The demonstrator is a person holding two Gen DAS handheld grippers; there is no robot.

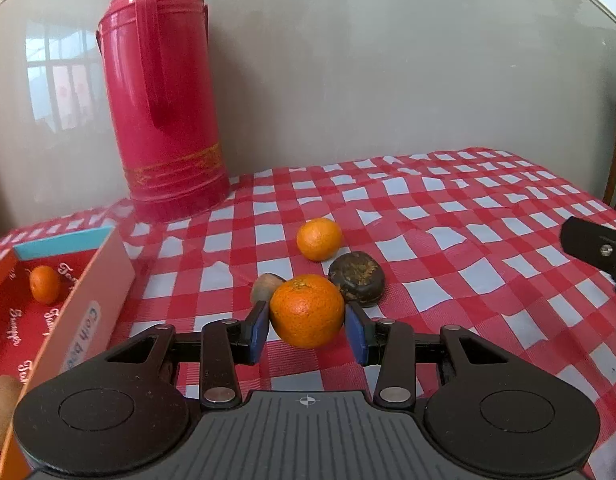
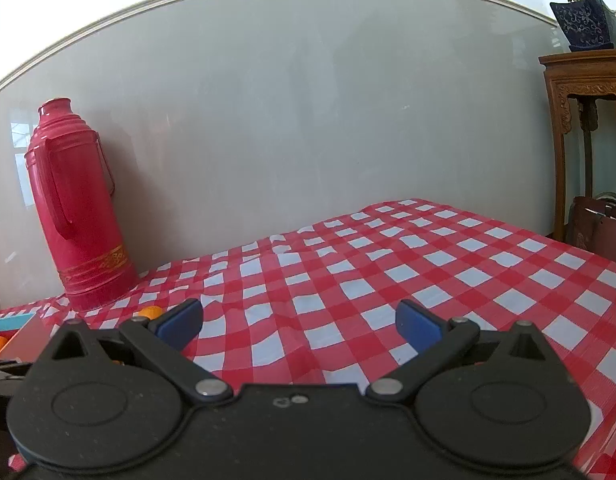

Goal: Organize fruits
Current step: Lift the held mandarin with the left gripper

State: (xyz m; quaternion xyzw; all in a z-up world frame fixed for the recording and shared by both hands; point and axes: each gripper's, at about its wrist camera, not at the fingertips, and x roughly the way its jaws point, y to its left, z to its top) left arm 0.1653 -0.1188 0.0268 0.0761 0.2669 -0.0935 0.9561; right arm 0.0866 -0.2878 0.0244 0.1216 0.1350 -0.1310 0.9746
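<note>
My left gripper (image 1: 306, 320) is shut on an orange mandarin (image 1: 307, 310), with a blue pad against each side of it. Just behind it on the red-checked tablecloth (image 1: 447, 240) lie a brown kiwi (image 1: 266, 286), a dark round fruit (image 1: 356, 278) and a second mandarin (image 1: 319, 239). At the left an open red box (image 1: 88, 320) holds a small mandarin (image 1: 45, 284) and a kiwi (image 1: 2, 408). My right gripper (image 2: 300, 320) stands open over bare cloth with nothing between its fingers. Its black body (image 1: 595, 252) shows at the right edge of the left wrist view.
A tall red thermos (image 1: 164, 92) stands against the grey wall behind the box, also the thermos (image 2: 78, 212) at the left of the right wrist view. Beyond the table's right end stand a carved wooden stand (image 2: 583, 120) with a potted plant (image 2: 583, 20) and a bag (image 2: 599, 232).
</note>
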